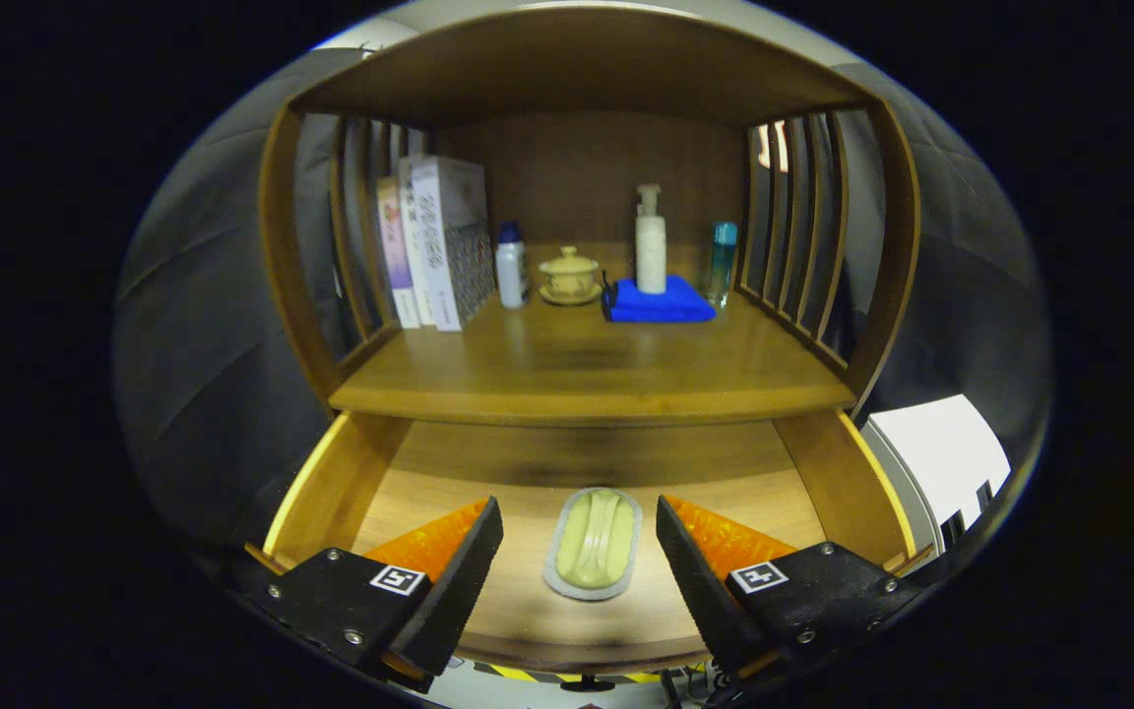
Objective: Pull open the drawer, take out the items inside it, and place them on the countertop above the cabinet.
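The wooden drawer (331, 483) stands pulled out below the cabinet's countertop (587, 379). On its floor lies a pale yellow oval soap dish with a grey rim (594, 544). My gripper (579, 537) hovers over the drawer, open wide, and the dish lies in the gap between the two fingers without touching either. Nothing is held.
At the back of the countertop stand several books (434, 241), a small white bottle (511, 266), a lidded cup on a saucer (569, 276), a pump bottle (651, 241) on a blue cloth (659, 300) and a teal bottle (723, 258). Slatted sides and a top board enclose the shelf. A white box (941, 458) sits right of the drawer.
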Motion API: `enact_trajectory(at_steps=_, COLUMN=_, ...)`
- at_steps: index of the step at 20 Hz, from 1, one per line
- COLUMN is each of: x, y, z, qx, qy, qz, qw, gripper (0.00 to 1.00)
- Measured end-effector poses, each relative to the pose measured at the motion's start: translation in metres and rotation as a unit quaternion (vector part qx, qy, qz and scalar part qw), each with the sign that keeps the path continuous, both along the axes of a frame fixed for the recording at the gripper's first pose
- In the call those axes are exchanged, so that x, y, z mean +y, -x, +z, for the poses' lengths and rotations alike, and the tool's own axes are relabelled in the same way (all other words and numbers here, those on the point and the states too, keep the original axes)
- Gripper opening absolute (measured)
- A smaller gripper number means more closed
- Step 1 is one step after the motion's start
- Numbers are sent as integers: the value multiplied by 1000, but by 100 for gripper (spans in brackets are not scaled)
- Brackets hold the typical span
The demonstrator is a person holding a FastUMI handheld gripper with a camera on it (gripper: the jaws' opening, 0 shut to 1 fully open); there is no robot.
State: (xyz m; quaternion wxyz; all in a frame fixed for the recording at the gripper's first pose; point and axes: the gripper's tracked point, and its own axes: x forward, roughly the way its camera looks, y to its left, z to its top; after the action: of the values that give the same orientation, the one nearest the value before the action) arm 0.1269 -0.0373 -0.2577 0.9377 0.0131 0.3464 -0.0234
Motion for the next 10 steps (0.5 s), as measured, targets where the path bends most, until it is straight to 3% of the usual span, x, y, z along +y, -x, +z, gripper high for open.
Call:
enact_trajectory(at_steps=7, x=-10, y=-19, z=-58, qx=92, qy=14, qz=-23, qw=995, gripper=96)
enact_trajectory(at_steps=10, x=-18, y=-18, z=-73, qx=112, qy=13, qz=-39, qw=993, gripper=89)
